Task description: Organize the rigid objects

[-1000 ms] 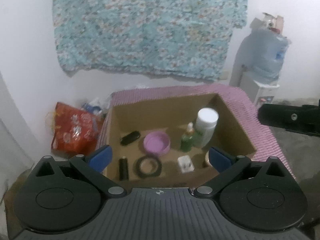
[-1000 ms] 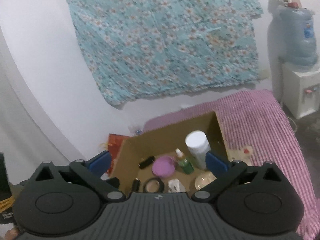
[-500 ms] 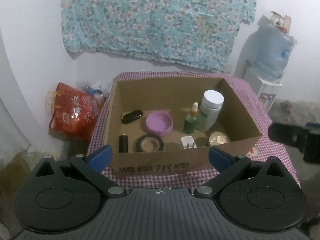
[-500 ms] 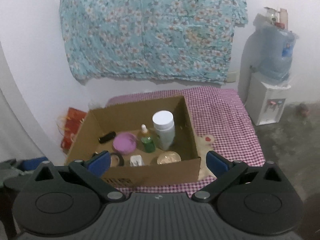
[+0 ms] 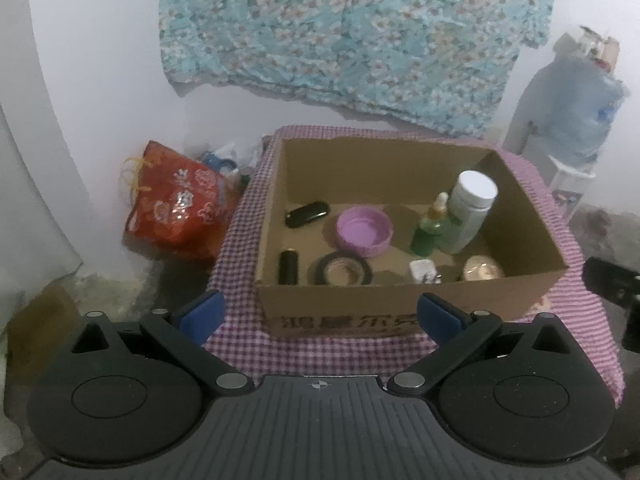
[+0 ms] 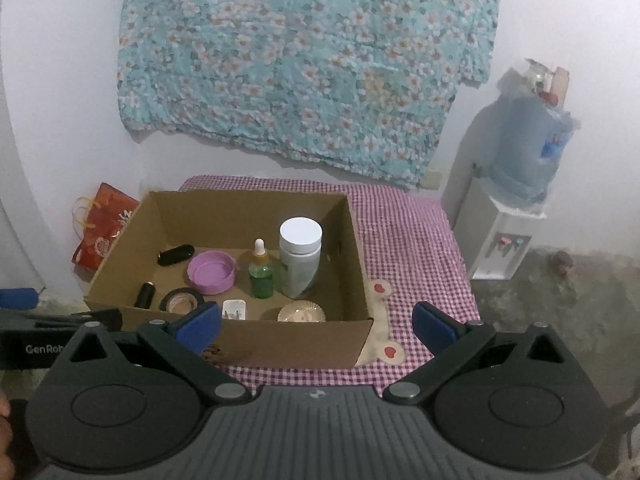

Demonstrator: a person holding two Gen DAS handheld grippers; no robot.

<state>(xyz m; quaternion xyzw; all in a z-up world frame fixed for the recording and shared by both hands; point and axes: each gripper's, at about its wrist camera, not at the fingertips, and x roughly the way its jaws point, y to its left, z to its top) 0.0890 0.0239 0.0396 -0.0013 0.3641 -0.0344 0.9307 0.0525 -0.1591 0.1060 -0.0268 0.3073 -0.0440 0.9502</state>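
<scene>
Where it sits on checkered cloth, the cardboard box holds a white jar and a purple lid.

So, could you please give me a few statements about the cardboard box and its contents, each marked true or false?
1. The white-capped bottle stands upright inside the cardboard box. True.
2. The green dropper bottle lies on the checked cloth outside the box. False: it stands in the box, right beside the white-capped bottle.
3. The left gripper has its jaws spread and holds nothing. True.
4. The purple lid is clamped in the right gripper. False: it rests on the box floor, and that gripper's jaws are open and empty.
5. The roll of black tape lies flat near the box's front wall. True.
</scene>
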